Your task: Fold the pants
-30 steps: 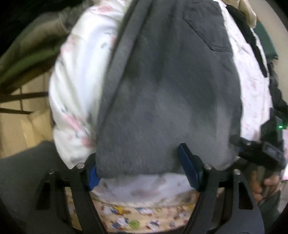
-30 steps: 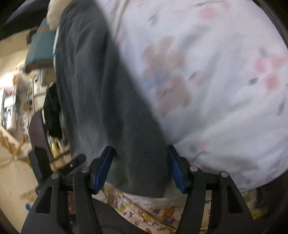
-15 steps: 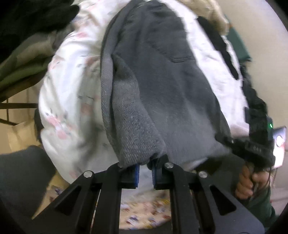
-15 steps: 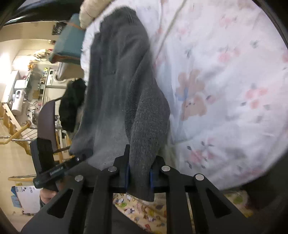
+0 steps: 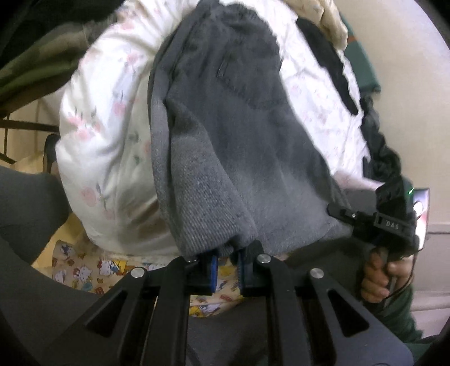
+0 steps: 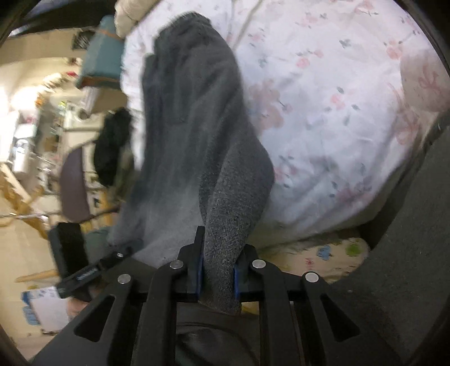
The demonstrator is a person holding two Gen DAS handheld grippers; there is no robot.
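Note:
Dark grey pants [image 5: 233,135] lie lengthwise on a white floral bedspread [image 5: 112,118], back pocket facing up. My left gripper [image 5: 226,266] is shut on the near hem of the pants at one corner. My right gripper [image 6: 216,274] is shut on the near hem at the other corner, with the pants [image 6: 191,126] stretching away from it over the floral bedspread [image 6: 337,98]. The near end of the cloth is lifted off the bed. The right gripper also shows in the left wrist view [image 5: 374,222], and the left gripper shows in the right wrist view [image 6: 84,270].
A cartoon-print sheet [image 5: 92,270] hangs below the bed edge. A black garment [image 5: 334,64] lies along the far side of the bed, an olive one [image 5: 36,62] at left. A cream pillow [image 6: 132,11] sits at the head. A cluttered room [image 6: 36,135] lies beyond.
Both grippers, open around the pants hem a second ago, have closed on it and lifted the near end up and toward me, bunching the cloth.

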